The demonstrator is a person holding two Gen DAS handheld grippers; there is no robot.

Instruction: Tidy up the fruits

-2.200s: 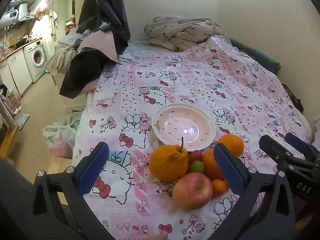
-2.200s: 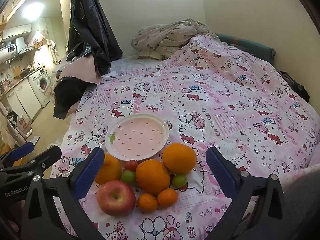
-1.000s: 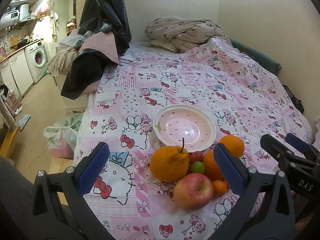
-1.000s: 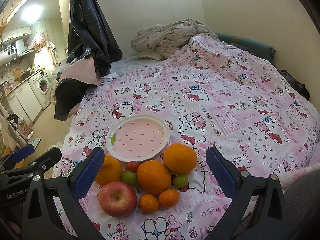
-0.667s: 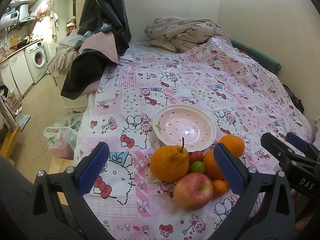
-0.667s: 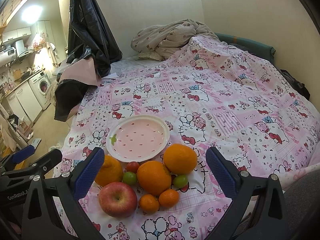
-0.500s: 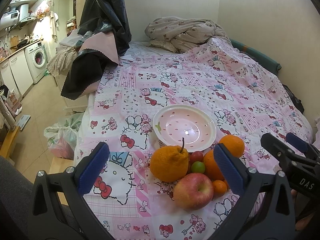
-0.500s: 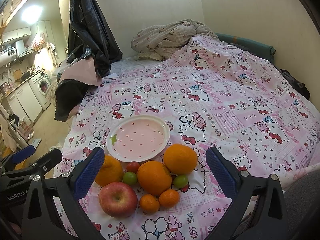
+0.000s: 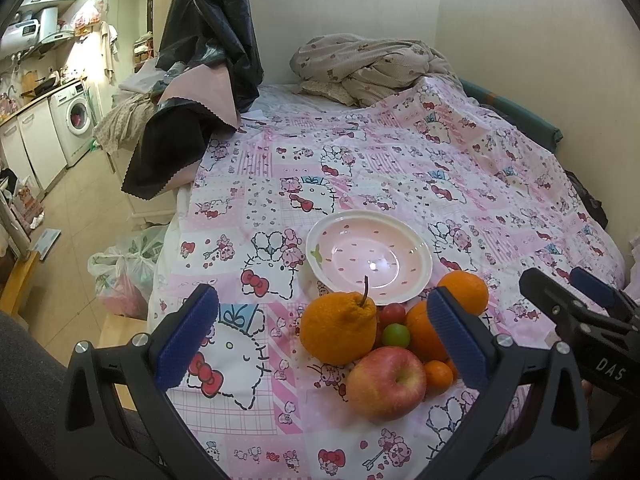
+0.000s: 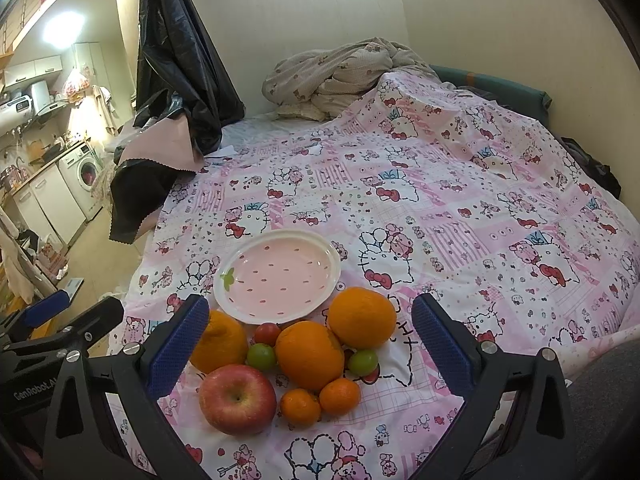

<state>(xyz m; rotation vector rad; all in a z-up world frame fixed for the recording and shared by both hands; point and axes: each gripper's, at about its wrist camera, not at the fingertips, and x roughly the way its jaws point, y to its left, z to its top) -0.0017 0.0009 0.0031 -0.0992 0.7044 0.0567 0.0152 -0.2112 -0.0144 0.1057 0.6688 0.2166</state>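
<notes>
A cluster of fruit sits on a pink cartoon-print bedspread point(image 10: 460, 208), just at the near edge of a pink strawberry-patterned plate point(image 10: 277, 275) whose green leaf mark lies at its 9 o'clock rim in the right wrist view. In that view the red apple point(image 10: 237, 398) is nearest the camera at 7 o'clock of the cluster, stem dimple facing up; a bumpy stemmed citrus point(image 10: 220, 342) lies beyond it, partly behind the left blue pad. In the left wrist view that citrus point(image 9: 338, 328) stands upright, its long axis vertical and its dark stem pointing to 12 o'clock, overlapping the plate rim point(image 9: 424, 248) in the picture. A large orange point(image 10: 310, 355) fills the middle, touching a second orange point(image 10: 362, 317) at its 1 o'clock; two small mandarins point(image 10: 300, 407) point(image 10: 340, 396) lie side by side at the large orange's 6 o'clock. A small red fruit point(image 10: 267, 333) and a green one point(image 10: 261, 356) are wedged between the citrus and the large orange, and another green one point(image 10: 362, 362) sits at the orange's 3 o'clock. The left gripper point(image 9: 322, 338) has its jaws spread wide, holding nothing, the fruit framed between its pads. The right gripper point(image 10: 310, 346) is likewise wide apart and empty, poised above the cluster. A crumpled beige blanket point(image 10: 340, 72) lies at the far end of the bed.
</notes>
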